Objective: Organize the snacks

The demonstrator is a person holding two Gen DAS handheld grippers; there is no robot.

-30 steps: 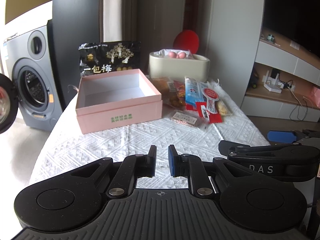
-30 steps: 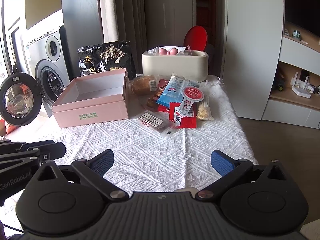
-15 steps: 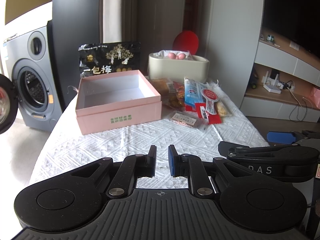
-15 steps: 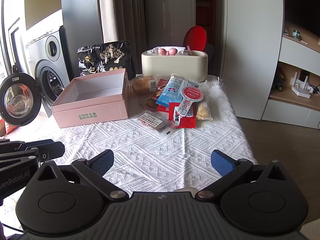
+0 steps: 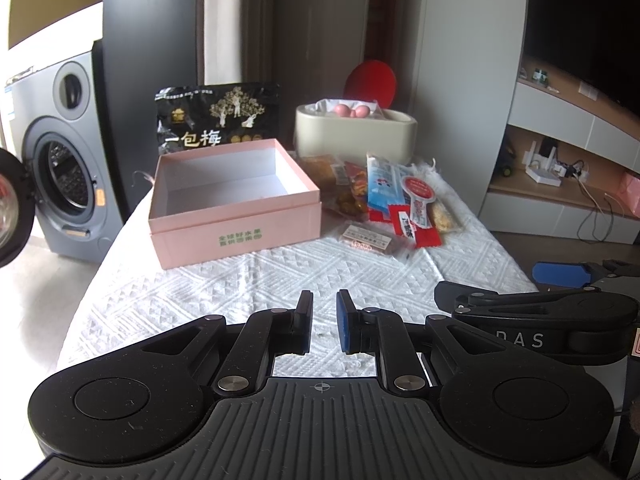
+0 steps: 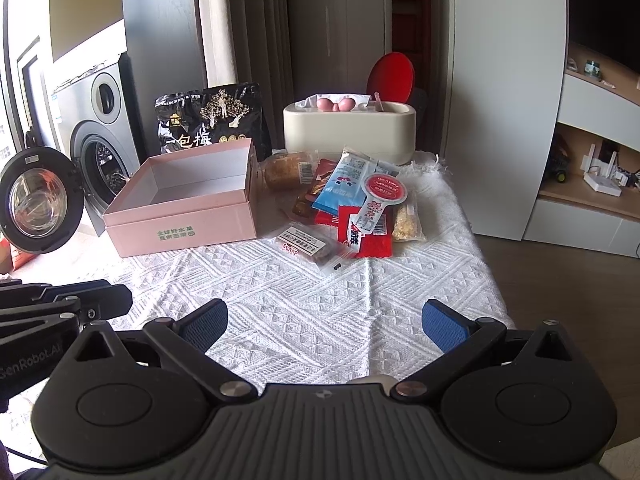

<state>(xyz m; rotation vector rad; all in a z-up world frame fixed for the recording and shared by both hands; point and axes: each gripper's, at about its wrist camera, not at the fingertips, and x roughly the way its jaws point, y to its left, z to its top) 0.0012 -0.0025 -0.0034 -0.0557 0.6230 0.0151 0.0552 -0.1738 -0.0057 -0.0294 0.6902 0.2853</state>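
Observation:
An open, empty pink box [image 5: 236,216] [image 6: 180,224] sits on the white tablecloth [image 5: 280,276], left of middle. To its right lies a pile of snack packets [image 5: 384,200] [image 6: 352,204]: a blue one, red ones, a round red-labelled one and a clear pack with a white label in front. A black plum bag [image 5: 216,116] stands behind the box. My left gripper [image 5: 324,304] hovers over the near cloth, shut with nothing in it. Over the near edge my right gripper [image 6: 325,314] stands wide open and empty. Both are well short of the snacks.
A cream oval container [image 5: 352,132] with pink eggs stands at the table's far end. A washing machine [image 5: 60,152] with its door swung open is off the left side. Shelving and cables [image 5: 560,176] are to the right, past the table edge.

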